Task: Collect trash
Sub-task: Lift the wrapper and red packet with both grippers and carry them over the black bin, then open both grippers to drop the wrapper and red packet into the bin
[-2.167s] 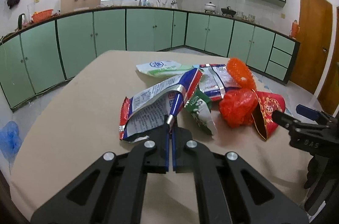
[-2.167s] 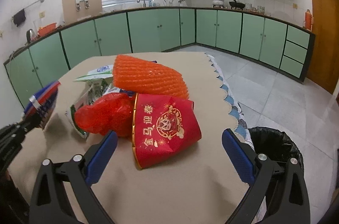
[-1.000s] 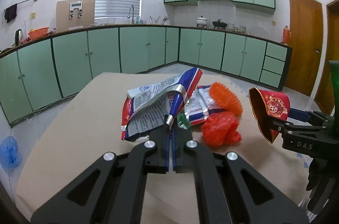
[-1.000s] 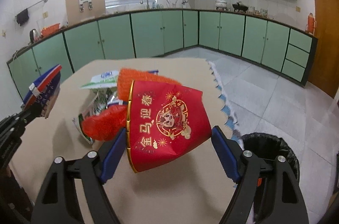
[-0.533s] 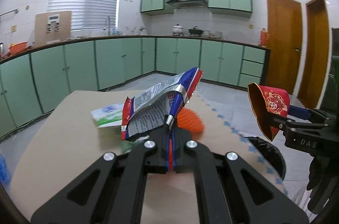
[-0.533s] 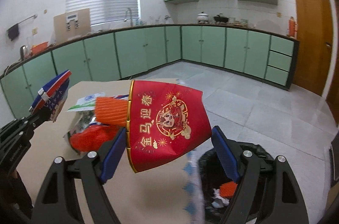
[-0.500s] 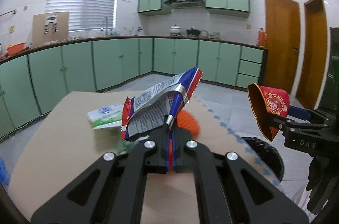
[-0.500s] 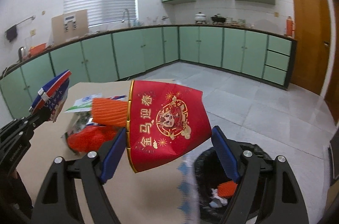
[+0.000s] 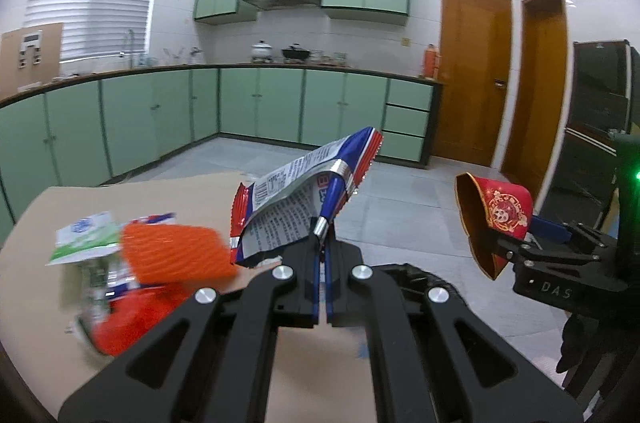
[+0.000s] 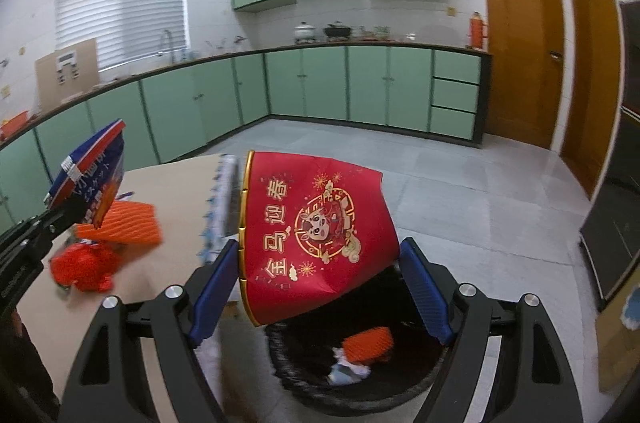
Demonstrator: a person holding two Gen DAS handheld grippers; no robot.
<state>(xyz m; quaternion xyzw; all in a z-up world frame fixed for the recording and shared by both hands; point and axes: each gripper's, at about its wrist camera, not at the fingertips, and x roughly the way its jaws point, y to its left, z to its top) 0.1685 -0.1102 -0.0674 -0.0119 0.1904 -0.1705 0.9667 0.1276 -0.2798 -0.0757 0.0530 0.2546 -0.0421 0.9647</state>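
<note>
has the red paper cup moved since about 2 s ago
Yes. The right gripper has lifted the red paper cup off the table and carried it rightward, over the black trash bin.

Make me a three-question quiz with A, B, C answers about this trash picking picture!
1. Where is the trash bin?
A. on the counter
B. on the floor below the right gripper
C. on the table

2. What main colour is the paper cup in the right gripper?
A. red
B. green
C. white

3. What is the left gripper doing?
A. hanging open
B. pinching a snack wrapper
C. holding a spoon

Answers: 1 B, the black-lined bin shows under the cup. 2 A, it is red with gold print. 3 B, its fingers are closed on the wrapper's edge.
</note>
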